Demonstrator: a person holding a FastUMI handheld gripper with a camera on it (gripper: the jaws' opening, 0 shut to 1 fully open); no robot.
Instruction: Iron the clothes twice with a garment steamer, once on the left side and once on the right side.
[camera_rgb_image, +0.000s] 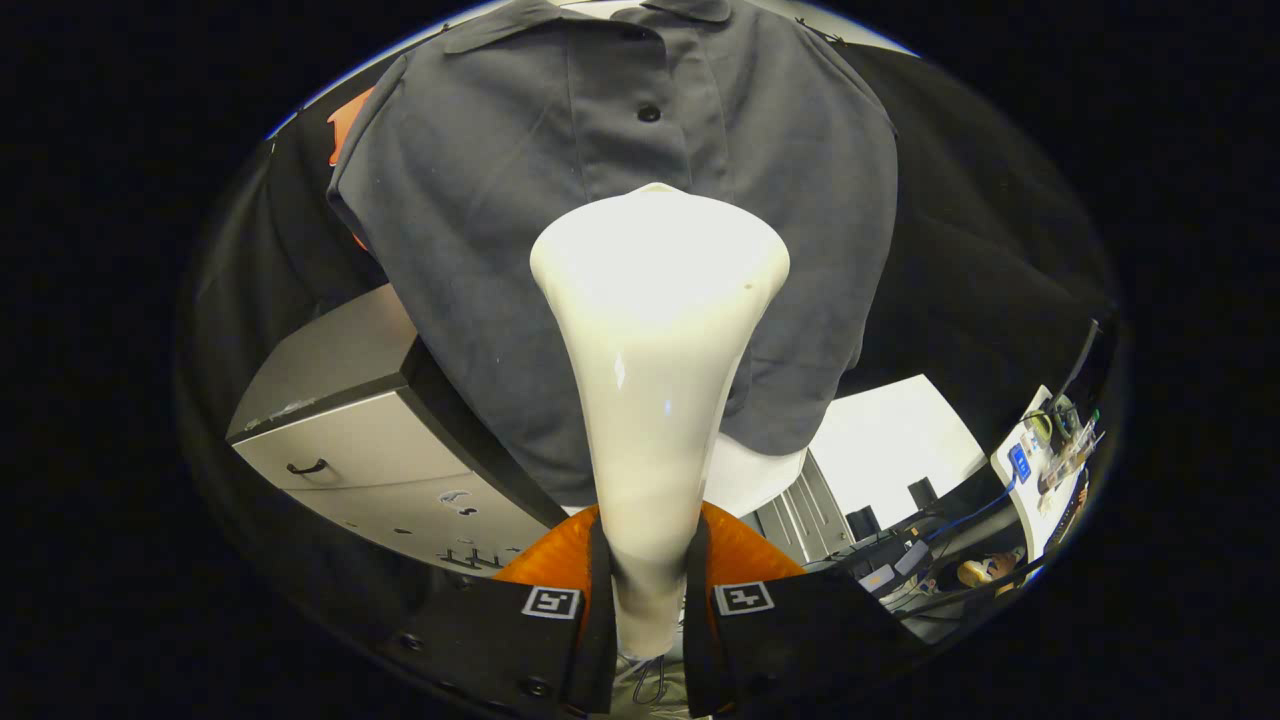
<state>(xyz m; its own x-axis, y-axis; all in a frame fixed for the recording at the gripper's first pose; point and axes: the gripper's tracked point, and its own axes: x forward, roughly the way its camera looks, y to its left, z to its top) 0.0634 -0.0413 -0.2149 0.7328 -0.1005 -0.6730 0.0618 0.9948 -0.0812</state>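
A white garment steamer (655, 380) runs forward from between my fingers, its narrow handle clamped by both of them and its wide head flaring out ahead. My gripper (648, 610) is shut on that handle. Beyond the head hangs a dark grey polo shirt (520, 190) with buttons down its placket. The steamer head lies over the shirt's middle, just below the lowest button; I cannot tell whether it touches the cloth. The steamer hides the lower centre of the shirt.
A grey cabinet (340, 420) with a drawer handle stands to the left below the shirt. An orange rounded thing (745, 550) sits behind the fingers. To the right are a white panel (890, 450) and a table with cables and small devices (1040, 460).
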